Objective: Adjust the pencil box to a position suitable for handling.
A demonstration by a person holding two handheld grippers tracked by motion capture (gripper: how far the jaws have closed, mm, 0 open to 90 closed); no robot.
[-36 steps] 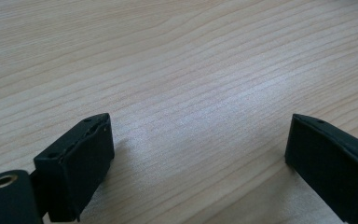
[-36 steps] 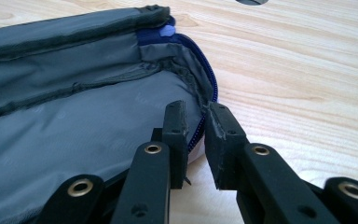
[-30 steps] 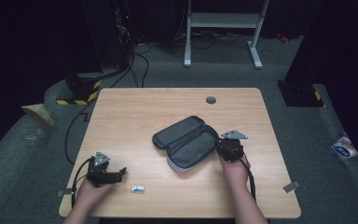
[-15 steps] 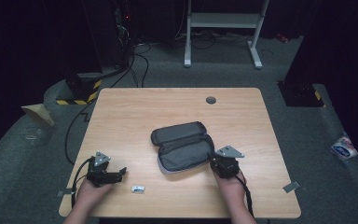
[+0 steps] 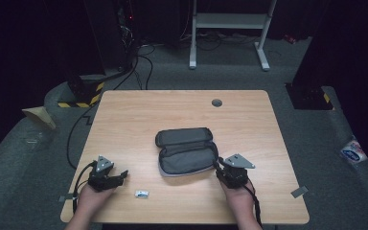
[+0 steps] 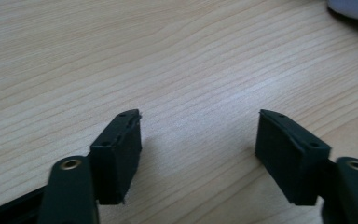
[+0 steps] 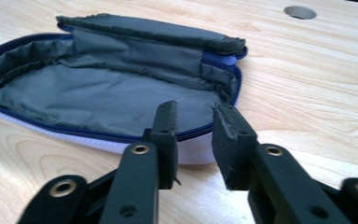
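Note:
A grey zip pouch (image 5: 187,152) lies open on the wooden table (image 5: 139,115), its lining (image 7: 102,98) facing up inside a blue zip. My right gripper (image 5: 219,167) sits at the pouch's near right end. Its jaws have just been opening and stand a little apart (image 7: 195,109), open, with the pouch rim just past the tips and no pad pressing on it. My left gripper (image 5: 122,175) rests near the table's front left. Its jaws have just been closing but remain open (image 6: 198,126) over bare wood, nothing between them.
A small white item (image 5: 142,193) lies on the table between the two hands. A round cable hole (image 5: 216,102) sits near the far edge. Beyond the table, cables and a white stand base (image 5: 230,28) lie on the dark floor.
My right gripper drew back toward the near edge and the pouch came with it, sliding left and turning. The left hand stayed where it was.

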